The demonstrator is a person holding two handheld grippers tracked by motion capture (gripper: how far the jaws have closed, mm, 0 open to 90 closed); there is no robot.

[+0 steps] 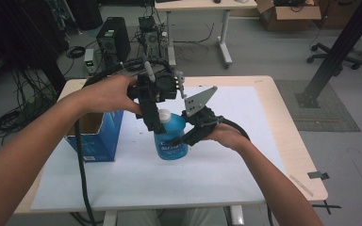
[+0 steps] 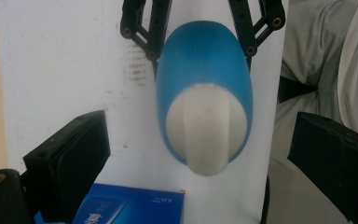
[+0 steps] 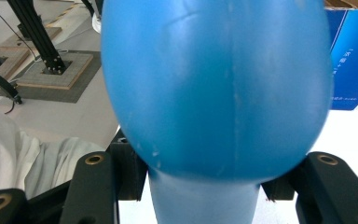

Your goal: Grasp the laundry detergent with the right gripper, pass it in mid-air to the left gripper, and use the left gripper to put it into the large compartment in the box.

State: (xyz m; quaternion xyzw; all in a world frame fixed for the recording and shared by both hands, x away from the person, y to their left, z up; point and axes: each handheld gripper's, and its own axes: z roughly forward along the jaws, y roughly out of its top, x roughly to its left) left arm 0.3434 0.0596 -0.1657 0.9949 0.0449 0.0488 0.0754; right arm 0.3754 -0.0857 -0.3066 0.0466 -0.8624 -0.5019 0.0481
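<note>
Blue cardboard box stands at the worktop's left. Right of it, the left hand-held gripper hovers spread wide over the white cap of a blue bottle standing mid-worktop. The right hand-held gripper clamps the bottle's body from the right.

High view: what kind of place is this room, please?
Probably a lab or workshop. A desktop computer with loose cables stands on the floor, a black metal frame post rises at the right, and an office chair base sits behind it.
</note>
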